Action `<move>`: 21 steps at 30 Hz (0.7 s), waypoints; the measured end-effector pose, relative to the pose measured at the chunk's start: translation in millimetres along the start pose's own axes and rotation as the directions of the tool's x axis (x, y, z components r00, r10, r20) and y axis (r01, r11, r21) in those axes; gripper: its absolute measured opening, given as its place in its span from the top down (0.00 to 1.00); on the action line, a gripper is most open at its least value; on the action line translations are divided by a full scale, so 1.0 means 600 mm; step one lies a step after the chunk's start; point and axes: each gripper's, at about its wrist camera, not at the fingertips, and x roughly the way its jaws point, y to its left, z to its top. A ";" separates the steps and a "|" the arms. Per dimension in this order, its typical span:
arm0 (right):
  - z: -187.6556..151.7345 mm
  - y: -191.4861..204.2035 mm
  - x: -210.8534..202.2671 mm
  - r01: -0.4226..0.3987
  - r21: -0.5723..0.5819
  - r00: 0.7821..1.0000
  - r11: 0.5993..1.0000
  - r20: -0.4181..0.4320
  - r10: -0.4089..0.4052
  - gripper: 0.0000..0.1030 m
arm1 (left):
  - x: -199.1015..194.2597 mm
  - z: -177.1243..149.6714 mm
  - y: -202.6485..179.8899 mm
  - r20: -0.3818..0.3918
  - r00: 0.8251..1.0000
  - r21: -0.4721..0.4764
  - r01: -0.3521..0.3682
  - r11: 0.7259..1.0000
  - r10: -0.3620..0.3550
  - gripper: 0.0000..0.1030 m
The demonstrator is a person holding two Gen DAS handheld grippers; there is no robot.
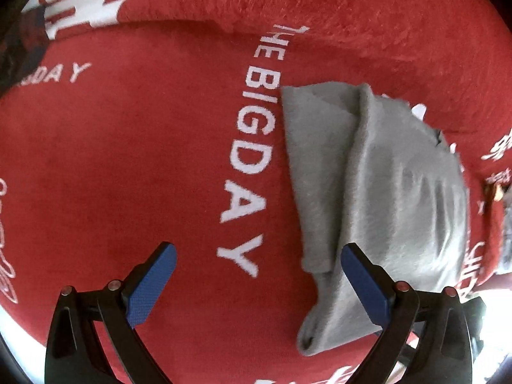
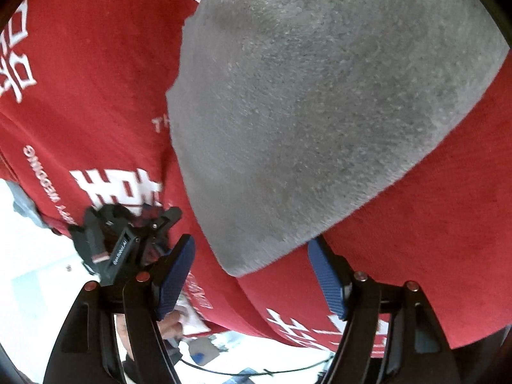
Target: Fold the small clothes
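Left wrist view showed the grey garment (image 1: pixel 377 198) lying lengthwise on the red blanket (image 1: pixel 128 160), right of the open, empty left gripper (image 1: pixel 259 254), while the right gripper (image 2: pixel 251 249), fingers spread empty, hovered at its near edge.

Left wrist view looks steeply down, close over red printed cloth (image 1: pixel 128 160). Right wrist view tilts shallower, nearer still. Shared: grey garment (image 1: pixel 400 192) (fills right view (image 2: pixel 304 112)).

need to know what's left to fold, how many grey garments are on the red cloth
1. A grey garment lies on the red cloth, right of the "THE BIG DAY" lettering, partly folded. The right wrist view shows the same piece close up. Others may lie outside both views.
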 end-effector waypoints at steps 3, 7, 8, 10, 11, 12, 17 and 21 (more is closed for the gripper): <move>0.002 -0.002 0.010 -0.059 0.022 0.998 0.998 0.034 0.058 0.26 | 0.009 0.011 0.002 -0.009 0.999 -0.014 0.049 0.999 -0.049 0.00; 0.008 0.002 0.031 -0.138 0.075 0.988 0.988 0.076 0.132 0.25 | 0.014 0.022 -0.005 -0.011 0.993 -0.003 0.116 0.993 -0.116 0.00; 0.010 0.000 0.038 -0.167 0.106 0.984 0.980 0.078 0.159 0.25 | 0.015 0.025 -0.010 -0.014 0.990 0.004 0.140 0.990 -0.140 0.00; 0.015 -0.003 0.052 -0.205 0.180 0.978 0.962 0.064 0.196 0.31 | 0.016 0.028 -0.013 -0.024 0.979 -0.004 0.204 0.979 -0.204 0.00; 0.017 -0.007 0.057 -0.227 0.215 0.974 0.950 0.058 0.220 0.49 | 0.018 0.030 -0.012 -0.032 0.967 -0.022 0.251 0.968 -0.251 0.00; 0.019 -0.011 0.060 -0.245 0.242 0.970 0.939 0.054 0.239 0.72 | 0.019 0.029 -0.009 -0.037 0.958 -0.039 0.285 0.958 -0.286 0.00; 0.032 0.021 0.043 -0.326 0.190 0.945 0.926 0.056 0.321 0.92 | 0.042 0.043 -0.017 -0.075 0.904 -0.081 0.416 0.906 -0.422 0.00; 0.044 0.072 0.016 -0.375 0.091 0.927 0.923 0.032 0.373 0.92 | 0.057 0.059 -0.041 -0.116 0.838 -0.088 0.526 0.846 -0.533 0.00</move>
